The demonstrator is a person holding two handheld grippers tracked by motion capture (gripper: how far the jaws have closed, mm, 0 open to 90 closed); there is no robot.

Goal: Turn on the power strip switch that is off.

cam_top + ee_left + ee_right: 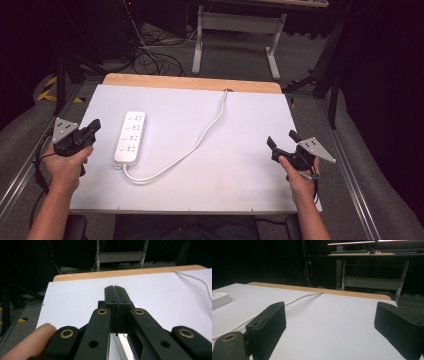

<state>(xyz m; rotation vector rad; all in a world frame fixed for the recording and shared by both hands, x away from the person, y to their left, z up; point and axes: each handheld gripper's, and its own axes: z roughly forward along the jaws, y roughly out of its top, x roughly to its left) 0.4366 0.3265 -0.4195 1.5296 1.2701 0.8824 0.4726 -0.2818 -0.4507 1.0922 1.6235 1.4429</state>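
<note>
Power strip [130, 138] on table [240, 185], left of centre, long axis 12-to-6. Left hand-held gripper [93, 127] pressed together, empty, just beside at its 9 — nearer. Right hand-held gripper [283, 140] spread, empty, well apart at 3.

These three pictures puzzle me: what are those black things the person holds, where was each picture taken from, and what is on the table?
A person holds a hand tool with a two-jaw claw in each hand. The top picture looks down from above: the left claw is shut on nothing, the right claw is open and empty. The other two pictures come from small cameras riding on each claw, looking along its black jaws. On the white table lies a white power strip, nearer the left claw, with its white cable curving to the table's far edge. Nothing is held.
</note>
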